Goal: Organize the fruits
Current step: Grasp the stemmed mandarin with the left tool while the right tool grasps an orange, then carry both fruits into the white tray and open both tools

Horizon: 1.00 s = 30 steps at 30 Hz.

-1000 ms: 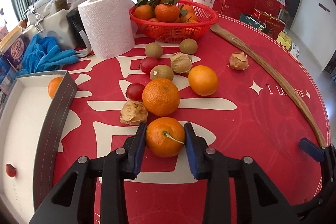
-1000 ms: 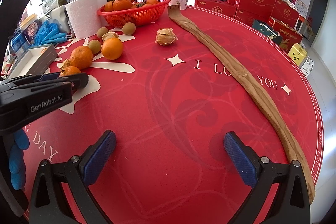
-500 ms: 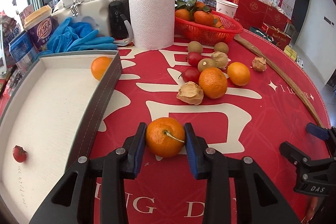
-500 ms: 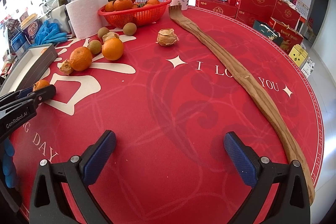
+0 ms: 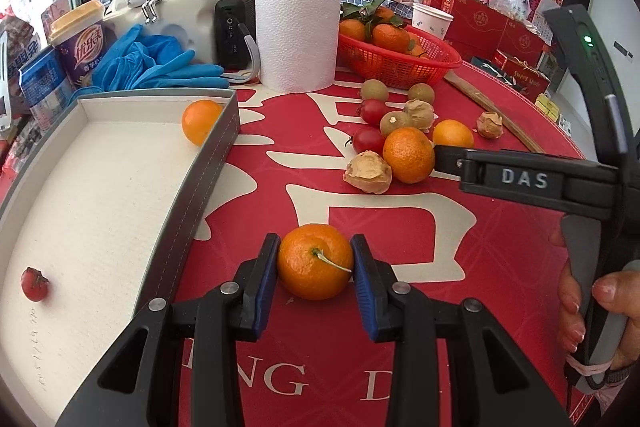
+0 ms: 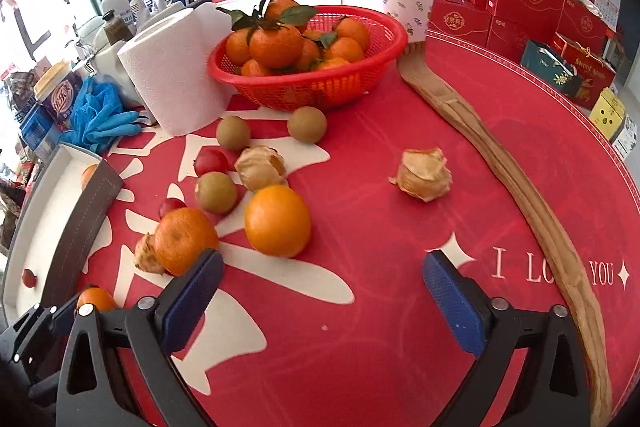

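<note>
My left gripper (image 5: 315, 263) is shut on a mandarin (image 5: 315, 261) with a stem, held above the red table beside the white tray (image 5: 208, 163). The tray holds an orange (image 5: 199, 121) at its far corner and a small red fruit (image 5: 35, 283). My right gripper (image 6: 320, 291) is open and empty, just short of the loose fruit pile: a smooth orange (image 6: 277, 221), a mandarin (image 6: 185, 239), kiwis (image 6: 216, 192), cherry tomatoes (image 6: 211, 161) and husked fruits (image 6: 424, 174). The right gripper also shows in the left wrist view (image 5: 448, 159).
A red basket (image 6: 304, 83) of mandarins stands at the back, a paper towel roll (image 6: 176, 83) to its left. Blue gloves (image 5: 152, 63), cups and bottles crowd the far left. A long wooden strip (image 6: 512, 179) lies along the right. Red gift boxes (image 6: 528, 3) stand behind.
My left gripper carried the mandarin back and left toward the tray. My right gripper moved forward to the fruit pile, still open.
</note>
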Each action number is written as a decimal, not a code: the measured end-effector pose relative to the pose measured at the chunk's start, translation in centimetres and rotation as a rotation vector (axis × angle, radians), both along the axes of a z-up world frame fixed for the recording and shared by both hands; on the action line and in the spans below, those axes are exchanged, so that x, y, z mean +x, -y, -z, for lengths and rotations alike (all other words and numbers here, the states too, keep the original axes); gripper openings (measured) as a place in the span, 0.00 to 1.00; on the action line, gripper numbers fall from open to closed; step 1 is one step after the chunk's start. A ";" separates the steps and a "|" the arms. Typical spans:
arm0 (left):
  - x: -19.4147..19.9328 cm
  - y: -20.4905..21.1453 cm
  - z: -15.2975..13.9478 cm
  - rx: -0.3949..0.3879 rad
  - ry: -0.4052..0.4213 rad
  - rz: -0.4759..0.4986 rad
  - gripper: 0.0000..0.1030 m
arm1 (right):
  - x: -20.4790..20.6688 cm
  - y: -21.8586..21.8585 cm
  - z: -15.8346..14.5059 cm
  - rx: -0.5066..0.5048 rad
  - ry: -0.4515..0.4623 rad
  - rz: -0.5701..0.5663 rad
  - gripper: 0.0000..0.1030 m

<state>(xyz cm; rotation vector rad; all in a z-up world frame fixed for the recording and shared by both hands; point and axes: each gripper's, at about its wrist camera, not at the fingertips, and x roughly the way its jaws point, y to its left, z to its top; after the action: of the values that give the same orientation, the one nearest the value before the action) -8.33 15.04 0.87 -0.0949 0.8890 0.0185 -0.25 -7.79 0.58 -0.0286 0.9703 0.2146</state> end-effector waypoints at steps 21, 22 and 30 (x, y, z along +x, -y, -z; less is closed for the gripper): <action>-3.3 -3.5 -5.2 -0.060 0.196 -0.089 0.38 | -2.5 -3.6 -5.5 0.034 0.073 -0.062 0.34; -3.6 -4.3 -5.4 -0.059 0.205 -0.113 0.37 | -2.5 -4.1 -5.6 0.036 0.074 -0.076 0.34; -5.8 -11.5 -5.4 -0.070 0.222 -0.330 0.37 | -3.2 -11.7 -5.7 0.046 0.064 -0.210 0.34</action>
<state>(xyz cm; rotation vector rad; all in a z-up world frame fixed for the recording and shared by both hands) -14.11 26.55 6.27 -0.3031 0.6442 0.2799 -3.46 3.87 6.26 -0.0949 0.8985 0.4265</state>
